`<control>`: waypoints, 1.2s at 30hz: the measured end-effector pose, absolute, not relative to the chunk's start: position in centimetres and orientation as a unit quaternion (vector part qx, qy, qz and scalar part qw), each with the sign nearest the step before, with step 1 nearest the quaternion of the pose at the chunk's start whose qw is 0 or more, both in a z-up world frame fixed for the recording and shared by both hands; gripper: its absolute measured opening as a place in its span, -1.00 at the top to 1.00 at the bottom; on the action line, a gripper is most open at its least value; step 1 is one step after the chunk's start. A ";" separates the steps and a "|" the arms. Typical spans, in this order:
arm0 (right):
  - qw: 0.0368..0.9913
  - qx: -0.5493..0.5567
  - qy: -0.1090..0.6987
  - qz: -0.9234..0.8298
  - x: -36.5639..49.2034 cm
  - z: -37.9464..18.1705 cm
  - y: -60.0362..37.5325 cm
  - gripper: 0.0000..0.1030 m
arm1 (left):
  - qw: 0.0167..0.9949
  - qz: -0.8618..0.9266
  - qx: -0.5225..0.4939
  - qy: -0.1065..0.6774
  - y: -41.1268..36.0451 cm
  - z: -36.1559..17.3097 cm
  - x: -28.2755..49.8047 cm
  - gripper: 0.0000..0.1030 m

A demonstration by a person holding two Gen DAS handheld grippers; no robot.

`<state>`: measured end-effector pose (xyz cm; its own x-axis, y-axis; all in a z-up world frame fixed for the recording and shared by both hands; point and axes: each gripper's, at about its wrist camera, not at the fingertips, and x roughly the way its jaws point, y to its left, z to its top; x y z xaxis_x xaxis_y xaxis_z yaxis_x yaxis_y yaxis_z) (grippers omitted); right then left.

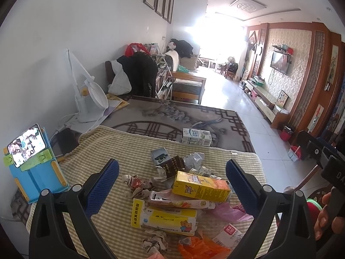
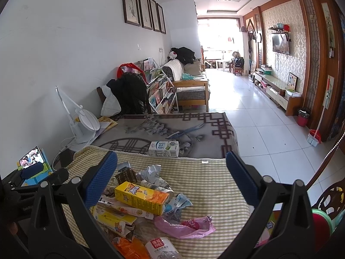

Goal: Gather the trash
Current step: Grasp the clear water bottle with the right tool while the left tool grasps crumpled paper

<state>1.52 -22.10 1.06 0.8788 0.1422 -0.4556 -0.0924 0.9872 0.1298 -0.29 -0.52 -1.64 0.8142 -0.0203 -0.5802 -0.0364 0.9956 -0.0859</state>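
A heap of trash lies on the yellow checked cloth [image 1: 103, 142] [image 2: 207, 172]: a yellow-orange carton [image 1: 201, 186] [image 2: 141, 197], a yellow-white box with a bear [image 1: 166, 218] [image 2: 111, 219], a pink plastic bag [image 1: 228, 212] [image 2: 185, 226], an orange bag [image 1: 200, 248] [image 2: 131, 249], crumpled paper [image 1: 195, 158] [image 2: 152, 171] and dark wrappers. A white milk carton [image 1: 196, 137] [image 2: 163, 149] lies apart, farther back. My left gripper [image 1: 172, 185] hovers open above the heap, empty. My right gripper [image 2: 171, 179] is open and empty, with the heap under its left finger.
A phone on a blue stand [image 1: 32, 161] [image 2: 32, 166] sits at the left edge, with a white fan [image 1: 90, 99] [image 2: 84, 123] behind it. The grey patterned table cover [image 1: 172, 116] [image 2: 168, 127] stretches beyond. A hand [image 1: 325, 213] holds the other gripper at right. Tiled floor [image 2: 269, 129] lies right.
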 end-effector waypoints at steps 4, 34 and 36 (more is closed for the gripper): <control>0.967 0.053 0.240 0.061 1.6 0.6 -22.2 -0.93 | 0.951 0.010 -0.053 0.303 -0.2 -1.8 -0.4 -0.85; 0.812 0.023 0.569 0.125 2.3 -20.0 -17.9 0.05 | 0.884 0.001 -0.077 0.461 11.2 -12.2 2.5 -0.53; 0.800 0.021 0.587 0.120 2.4 -20.8 -17.4 -0.43 | 0.878 -0.018 -0.084 0.471 11.5 -13.2 4.5 -0.52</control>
<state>2.39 -17.44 -20.82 0.2818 0.2165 -0.9347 -0.1679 0.9703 0.1741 4.52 11.53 -13.22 0.5555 -0.1104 -0.8242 -0.0476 0.9853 -0.1640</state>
